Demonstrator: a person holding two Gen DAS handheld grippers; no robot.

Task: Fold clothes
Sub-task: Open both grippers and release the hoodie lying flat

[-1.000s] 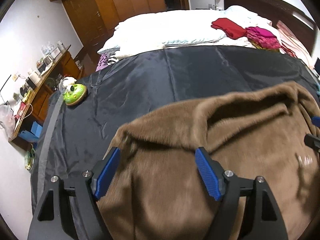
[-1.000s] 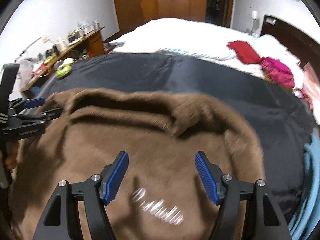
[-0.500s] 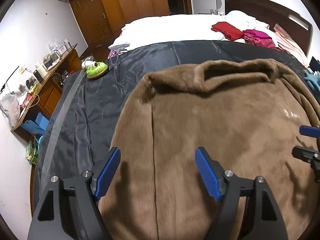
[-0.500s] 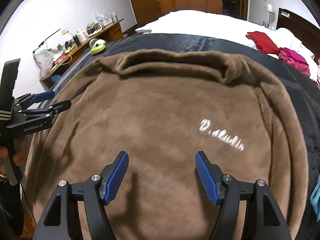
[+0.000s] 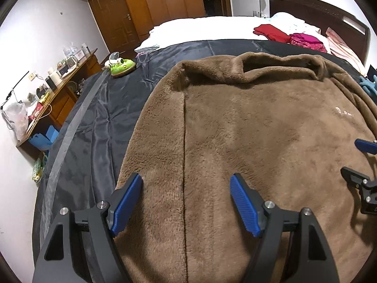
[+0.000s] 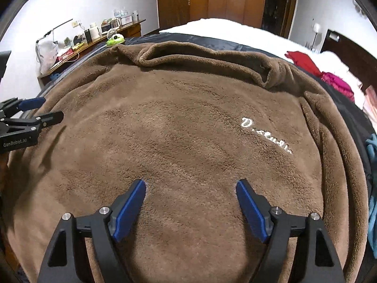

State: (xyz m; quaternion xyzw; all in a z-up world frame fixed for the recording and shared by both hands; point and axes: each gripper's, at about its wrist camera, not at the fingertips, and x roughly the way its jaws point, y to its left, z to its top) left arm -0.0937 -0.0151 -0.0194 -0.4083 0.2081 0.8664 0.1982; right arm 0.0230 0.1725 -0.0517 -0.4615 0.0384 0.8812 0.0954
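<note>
A brown fleece top [image 5: 247, 141] [image 6: 188, 122] lies spread flat on the dark bedcover [image 5: 106, 118], its collar at the far end and white lettering [image 6: 266, 136] on the chest. My left gripper [image 5: 186, 200] hovers open over the garment's left side, near a long seam. My right gripper [image 6: 190, 202] hovers open over its lower middle. Nothing sits between either pair of blue pads. Each gripper shows at the edge of the other's view: right gripper [image 5: 364, 165], left gripper [image 6: 30, 115].
A green toy [image 5: 122, 66] rests near the bedcover's far left corner. Red and pink clothes [image 5: 289, 35] lie on the white bedding by the headboard. A blue garment [image 6: 372, 188] lies at the right. A cluttered wooden desk [image 5: 54, 94] stands left of the bed.
The brown top went from bunched and moving to lying flat and spread out. Both grippers stayed open and have drawn back over its near part.
</note>
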